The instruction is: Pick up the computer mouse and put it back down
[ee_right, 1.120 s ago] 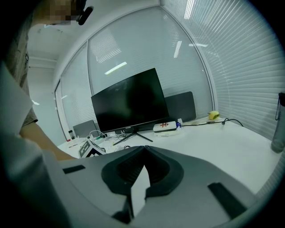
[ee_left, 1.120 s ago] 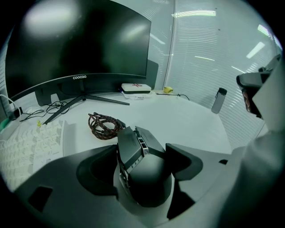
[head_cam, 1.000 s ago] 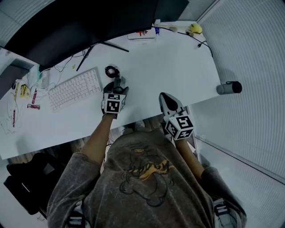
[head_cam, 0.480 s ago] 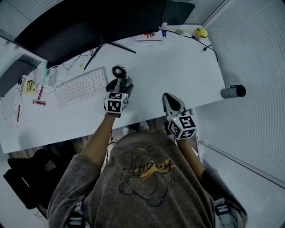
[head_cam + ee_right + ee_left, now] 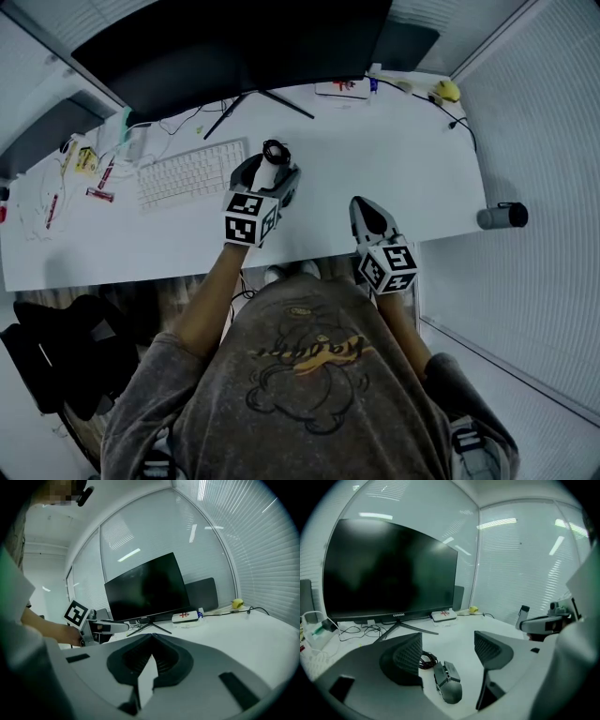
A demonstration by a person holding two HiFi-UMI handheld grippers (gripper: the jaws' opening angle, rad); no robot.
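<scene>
A grey computer mouse (image 5: 448,687) lies on the white desk (image 5: 394,159) with its black cable coiled (image 5: 427,660) just behind it. My left gripper (image 5: 447,649) is open, one jaw on each side of the mouse and a little above it, touching nothing. In the head view the mouse (image 5: 270,174) shows between the left gripper's (image 5: 272,171) jaws, in front of the monitor stand. My right gripper (image 5: 363,206) is shut and empty near the desk's front edge; its closed tips (image 5: 152,638) point toward the monitor.
A big black monitor (image 5: 234,47) stands at the back, a white keyboard (image 5: 192,172) to the left of the mouse. A white box (image 5: 342,89) and a yellow object (image 5: 448,90) lie at the back right. A grey cylinder (image 5: 502,217) hangs off the desk's right edge.
My left gripper has moved forward over the desk, so its open jaws now flank the mouse. The right gripper has stayed at the front edge.
</scene>
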